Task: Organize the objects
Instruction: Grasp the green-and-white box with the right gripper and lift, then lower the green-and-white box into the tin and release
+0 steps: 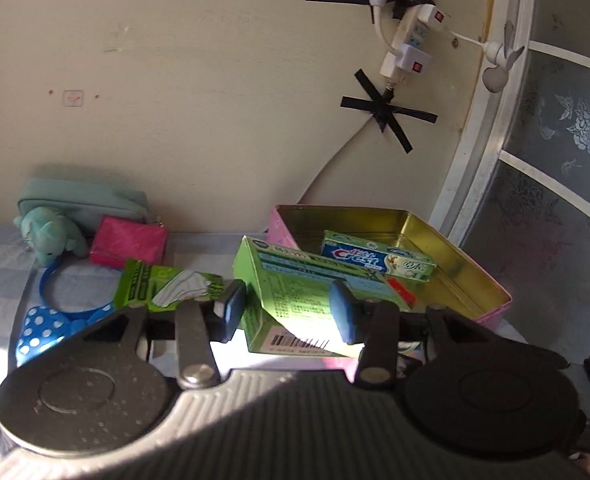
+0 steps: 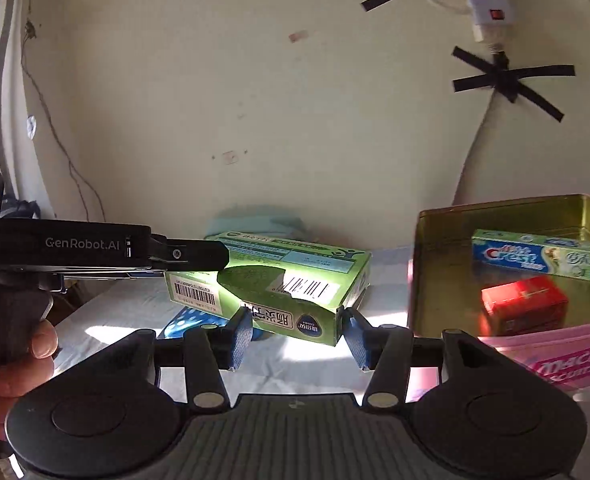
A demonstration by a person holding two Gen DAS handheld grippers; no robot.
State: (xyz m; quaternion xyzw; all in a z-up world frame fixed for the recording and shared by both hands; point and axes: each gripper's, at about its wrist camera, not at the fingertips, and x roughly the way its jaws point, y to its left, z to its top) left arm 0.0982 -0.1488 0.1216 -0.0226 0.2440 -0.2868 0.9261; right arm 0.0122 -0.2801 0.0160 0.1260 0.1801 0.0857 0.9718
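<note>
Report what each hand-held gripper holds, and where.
Both clamp the green box: left hand-held gripper across one end, right hand-held gripper across the other.

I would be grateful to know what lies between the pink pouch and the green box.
A green packet lies between the pink pouch and the green box, in the left wrist view.

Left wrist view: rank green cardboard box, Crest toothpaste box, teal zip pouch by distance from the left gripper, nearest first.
1. Green cardboard box: between the fingers of the left gripper.
2. Crest toothpaste box: ahead to the right, inside the pink tin.
3. Teal zip pouch: far left, against the wall.
</note>
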